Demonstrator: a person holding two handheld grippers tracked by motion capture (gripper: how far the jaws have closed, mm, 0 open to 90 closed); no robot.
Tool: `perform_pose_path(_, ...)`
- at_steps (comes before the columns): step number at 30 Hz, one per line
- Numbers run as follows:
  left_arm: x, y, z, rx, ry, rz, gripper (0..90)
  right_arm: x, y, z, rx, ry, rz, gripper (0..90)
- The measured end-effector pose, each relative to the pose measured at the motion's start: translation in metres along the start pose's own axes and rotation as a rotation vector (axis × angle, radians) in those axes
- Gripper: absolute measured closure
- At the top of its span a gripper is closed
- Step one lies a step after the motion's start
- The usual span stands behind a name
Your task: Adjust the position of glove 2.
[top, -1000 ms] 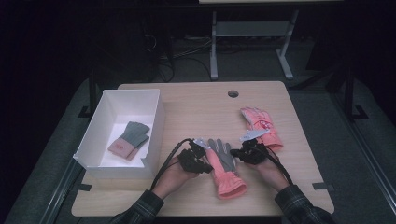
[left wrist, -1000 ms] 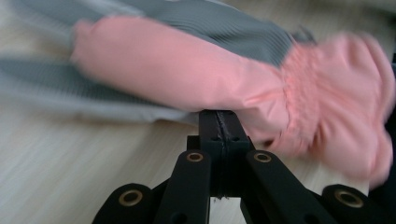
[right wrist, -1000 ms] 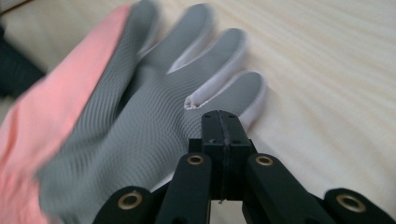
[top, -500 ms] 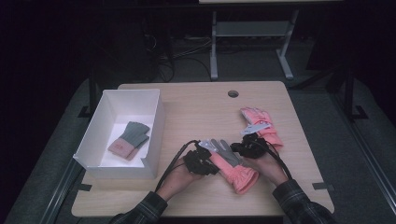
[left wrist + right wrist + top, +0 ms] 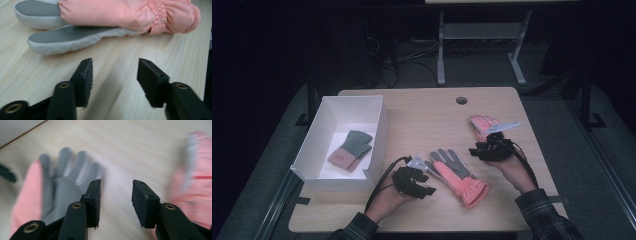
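A pink glove with a grey palm (image 5: 455, 175) lies flat on the wooden table (image 5: 422, 115), fingers away from me. My left gripper (image 5: 424, 186) sits just left of it; its jaws have just been opening and nothing is between them (image 5: 113, 67), the glove (image 5: 105, 15) lying a little beyond. My right gripper (image 5: 478, 150) hovers right of the glove; its jaws have also just been opening and hold nothing (image 5: 116, 186). The glove's grey palm (image 5: 62, 177) lies to their left. A second pink glove (image 5: 484, 124) lies at the right, blurred (image 5: 197, 182) in the right gripper view.
A white open box (image 5: 319, 137) stands at the table's left with a green and pink glove (image 5: 351, 149) inside. A cable hole (image 5: 461, 100) is near the far edge. Cables trail from both grippers towards me. Dark floor and a desk frame lie beyond.
Both grippers were shut on the pink and grey glove; now both have opened and drawn away, the left to the left, the right up and to the right. The glove lies free.
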State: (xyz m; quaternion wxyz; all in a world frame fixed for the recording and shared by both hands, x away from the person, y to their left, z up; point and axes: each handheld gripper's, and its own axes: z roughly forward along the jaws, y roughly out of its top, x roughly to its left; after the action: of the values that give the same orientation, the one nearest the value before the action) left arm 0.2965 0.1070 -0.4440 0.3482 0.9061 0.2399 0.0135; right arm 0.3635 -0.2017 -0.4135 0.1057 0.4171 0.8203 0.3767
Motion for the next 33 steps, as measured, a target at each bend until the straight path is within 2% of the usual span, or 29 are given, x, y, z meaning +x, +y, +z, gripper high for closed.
perform_pose_path(2, 0.0, -0.004, -0.002, 0.003, 0.013, 0.0, 36.6, -0.012, 0.001, -0.006, -0.012, -0.013, 0.035, 56.8)
perform_pose_path(6, 0.0, -0.011, -0.009, -0.012, 0.029, 0.003, 31.6, -0.031, 0.003, -0.011, -0.002, -0.07, 0.056, 56.3)
perform_pose_path(9, 0.0, -0.015, -0.009, -0.022, 0.026, -0.013, 31.4, -0.042, 0.004, -0.012, 0.009, -0.104, 0.08, 67.0)
perform_pose_path(10, 0.0, -0.016, -0.009, -0.017, 0.026, -0.004, 31.4, -0.044, 0.004, -0.012, 0.011, -0.109, 0.084, 72.0)
perform_pose_path(13, 0.0, -0.016, -0.008, -0.001, 0.028, -0.002, 31.1, -0.053, 0.005, -0.006, 0.018, -0.141, 0.102, 78.2)
perform_pose_path(20, 0.0, -0.016, -0.007, -0.003, 0.033, 0.0, 30.5, -0.067, 0.01, 0.007, 0.003, -0.166, 0.156, 69.6)
perform_pose_path(22, 0.001, -0.016, -0.007, 0.001, 0.035, 0.002, 30.4, -0.072, 0.012, 0.012, 0.039, -0.185, 0.153, 67.0)
perform_pose_path(24, 0.001, -0.016, -0.007, 0.003, 0.034, 0.005, 30.4, -0.075, 0.012, 0.015, 0.043, -0.17, 0.159, 65.8)
perform_pose_path(25, 0.001, -0.016, -0.006, 0.004, 0.033, 0.005, 30.4, -0.075, 0.012, 0.017, 0.064, -0.172, 0.171, 64.7)
perform_pose_path(28, 0.001, -0.016, -0.005, 0.018, 0.027, 0.005, 30.1, -0.078, 0.009, 0.023, 0.098, -0.175, 0.159, 63.8)
perform_pose_path(29, 0.001, -0.016, -0.003, 0.017, 0.026, 0.003, 29.6, -0.079, 0.008, 0.026, 0.128, -0.176, 0.164, 63.6)
perform_pose_path(33, 0.0, -0.016, -0.002, 0.03, 0.023, 0.012, 29.2, -0.082, 0.007, 0.036, 0.168, -0.183, 0.169, 64.5)
